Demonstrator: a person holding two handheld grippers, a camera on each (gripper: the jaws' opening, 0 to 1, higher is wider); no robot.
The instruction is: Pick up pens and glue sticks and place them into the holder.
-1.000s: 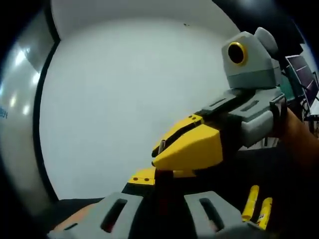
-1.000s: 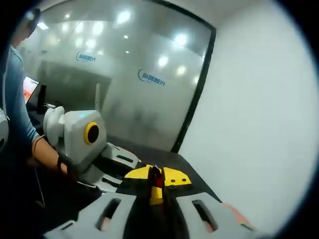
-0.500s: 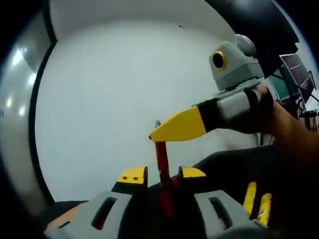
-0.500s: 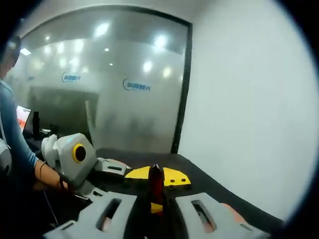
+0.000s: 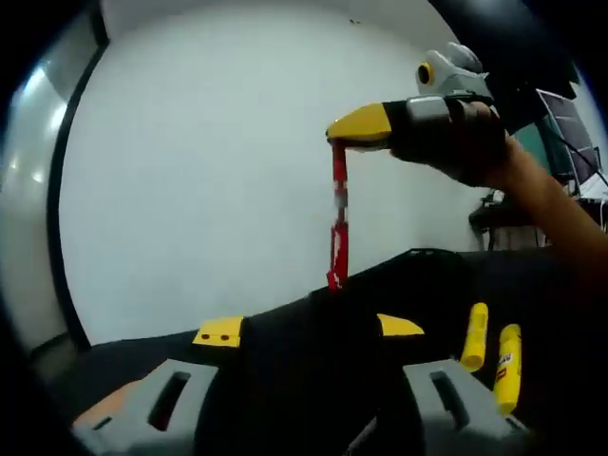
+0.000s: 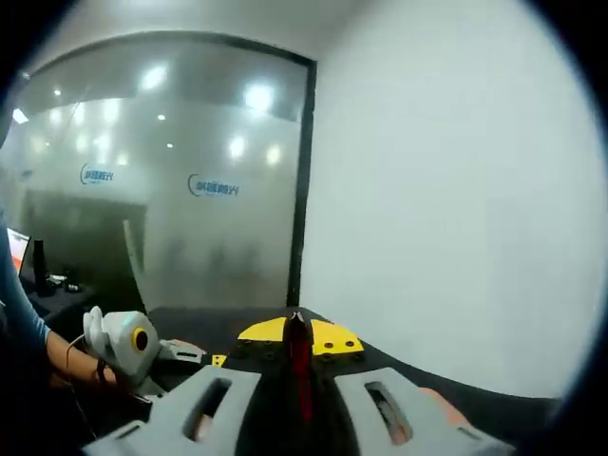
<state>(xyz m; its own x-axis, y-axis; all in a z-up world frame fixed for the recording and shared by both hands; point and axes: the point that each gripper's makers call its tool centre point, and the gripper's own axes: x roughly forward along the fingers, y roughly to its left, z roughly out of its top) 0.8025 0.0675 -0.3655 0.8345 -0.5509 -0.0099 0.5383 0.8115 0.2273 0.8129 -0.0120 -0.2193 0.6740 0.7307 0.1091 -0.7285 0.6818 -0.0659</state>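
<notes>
Red pen [image 5: 337, 224]: hung upright from the right gripper's yellow jaw tips, seen against the white wall in the left gripper view; in the right gripper view [image 6: 298, 366] it ran lengthwise between that gripper's own jaws, tip pointing away from the camera
Right gripper [image 5: 350, 129]: raised above the dark table, jaws pressed together on the upper end of the red pen; a gloved hand [image 5: 454, 138] gripped its body
Left gripper [image 5: 309, 330]: low over the table, jaws spread wide with nothing between them; in the right gripper view it sat small at lower left [image 6: 199, 356]
Yellow glue sticks: two lay side by side on the table at lower right of the left gripper view, one [image 5: 473, 337] just beside the other [image 5: 509, 366], well apart from the pen
Table [image 5: 313, 366]: dark surface beneath both grippers
White wall [image 5: 209, 171]: plain backdrop behind the pen
Glass partition [image 6: 171, 190]: frosted, with reflected ceiling lights, left of the wall in the right gripper view
</notes>
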